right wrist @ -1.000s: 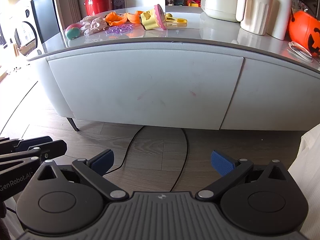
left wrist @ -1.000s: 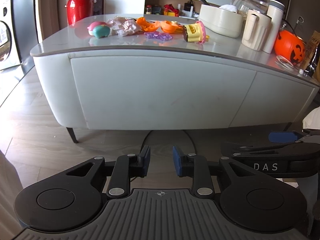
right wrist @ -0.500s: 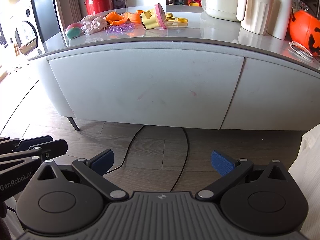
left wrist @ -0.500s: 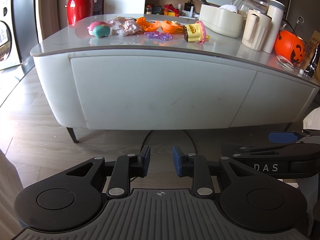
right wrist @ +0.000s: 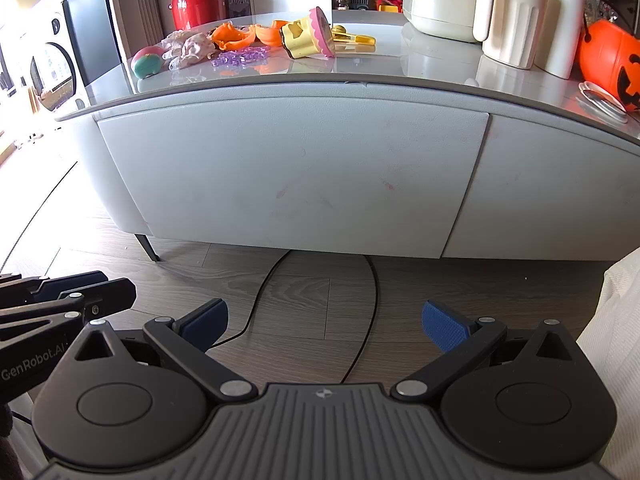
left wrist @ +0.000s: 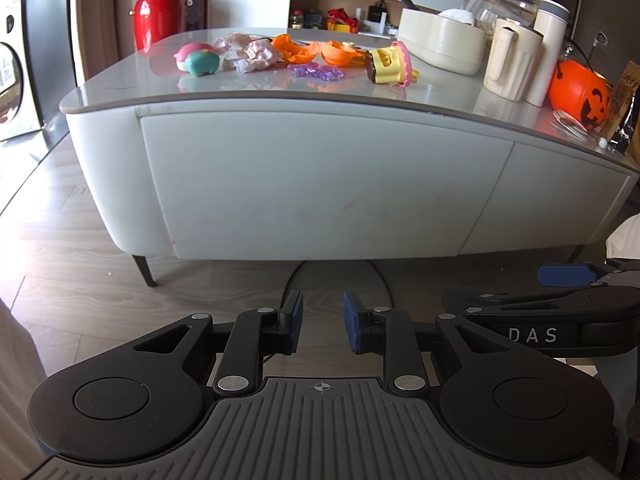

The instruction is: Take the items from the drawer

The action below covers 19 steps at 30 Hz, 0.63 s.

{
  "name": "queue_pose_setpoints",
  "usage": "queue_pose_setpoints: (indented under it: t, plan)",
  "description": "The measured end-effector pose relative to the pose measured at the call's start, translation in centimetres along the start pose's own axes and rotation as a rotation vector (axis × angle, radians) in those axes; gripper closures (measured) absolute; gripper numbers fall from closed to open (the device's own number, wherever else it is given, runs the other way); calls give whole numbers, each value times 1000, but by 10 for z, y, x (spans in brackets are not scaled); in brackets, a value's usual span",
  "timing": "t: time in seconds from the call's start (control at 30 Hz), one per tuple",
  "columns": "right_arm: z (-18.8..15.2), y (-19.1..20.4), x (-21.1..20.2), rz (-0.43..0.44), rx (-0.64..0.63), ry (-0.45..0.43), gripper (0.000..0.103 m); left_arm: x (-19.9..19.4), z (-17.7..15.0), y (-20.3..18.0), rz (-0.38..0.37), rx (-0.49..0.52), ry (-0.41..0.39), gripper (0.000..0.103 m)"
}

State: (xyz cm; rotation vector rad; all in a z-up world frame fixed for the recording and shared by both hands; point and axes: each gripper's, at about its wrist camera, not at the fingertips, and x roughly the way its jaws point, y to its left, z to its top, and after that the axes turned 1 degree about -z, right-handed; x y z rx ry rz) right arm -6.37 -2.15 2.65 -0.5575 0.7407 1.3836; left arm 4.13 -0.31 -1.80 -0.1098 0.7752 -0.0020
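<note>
The white low table has a wide drawer front (left wrist: 320,184), also seen as the drawer front (right wrist: 288,176), and it is pushed in flush. On the tabletop lie toys: a pink and teal ball (left wrist: 198,60), orange shell halves (left wrist: 316,51), purple beads (left wrist: 316,72) and a yellow and pink toy (left wrist: 390,63). My left gripper (left wrist: 323,322) hangs low over the floor in front of the drawer, its blue pads a narrow gap apart and holding nothing. Beside it, my right gripper (right wrist: 324,324) is wide open and empty.
A cream jug (left wrist: 510,64), a white bin and an orange pumpkin bucket (left wrist: 578,94) stand at the table's right end. A black cable (right wrist: 372,312) loops across the wooden floor under the table. A dark table leg (left wrist: 145,270) stands at left; white cloth (right wrist: 612,360) at right.
</note>
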Motion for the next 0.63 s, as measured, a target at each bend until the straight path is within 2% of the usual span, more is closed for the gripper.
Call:
queue_pose_setpoints:
  t: [0.2, 0.33, 0.43, 0.57, 0.63]
  plan:
    - [0, 0, 0, 0, 0, 0, 0, 0, 0, 0, 1, -1, -1, 79]
    - [0, 0, 0, 0, 0, 0, 0, -2, 1, -1, -14, -7, -16, 87]
    - [0, 0, 1, 0, 2, 1, 0, -5, 2, -4, -4, -13, -47, 87]
    - [-1, 1, 2, 0, 8, 6, 0, -2, 4, -3, 18, -12, -35, 88]
    - [-2, 0, 2, 0, 14, 8, 0, -2, 4, -1, 6, -22, -31, 88]
